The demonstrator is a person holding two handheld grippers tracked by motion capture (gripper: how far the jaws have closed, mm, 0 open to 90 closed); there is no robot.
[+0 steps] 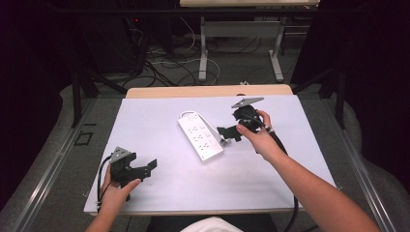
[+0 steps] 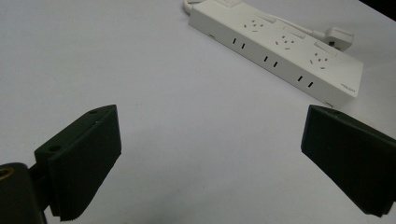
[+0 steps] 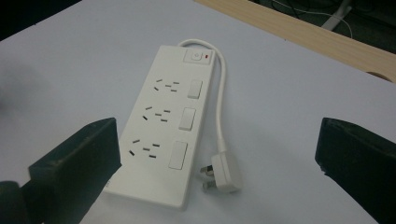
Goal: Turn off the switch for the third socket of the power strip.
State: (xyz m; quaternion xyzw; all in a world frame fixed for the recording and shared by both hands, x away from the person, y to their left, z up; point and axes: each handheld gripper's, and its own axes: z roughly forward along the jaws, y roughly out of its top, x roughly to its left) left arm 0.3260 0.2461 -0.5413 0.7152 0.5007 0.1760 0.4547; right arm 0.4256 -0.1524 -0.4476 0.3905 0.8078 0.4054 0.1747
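Note:
A white power strip [image 1: 200, 137] with three sockets lies at the middle of the table, its short cord [image 3: 220, 98] looped back along its side. The white plug [image 3: 224, 175] rests on the sheet beside the strip, unplugged. My right gripper [image 1: 230, 134] hovers just right of the strip, open, with the plug low between its spread jaws [image 3: 217, 156] in the right gripper view. My left gripper [image 1: 146, 168] is held near the front left of the table, open and with nothing in it [image 2: 210, 140]. From there the power strip [image 2: 280, 46] lies ahead to the upper right, and its plug [image 2: 338, 36] lies behind it.
A white sheet [image 1: 145, 125] covers the table, with a strip of wooden edge [image 1: 208, 91] showing at the back. Beyond it are floor cables [image 1: 169, 63] and the legs of another table [image 1: 203, 53]. Dark curtains close both sides.

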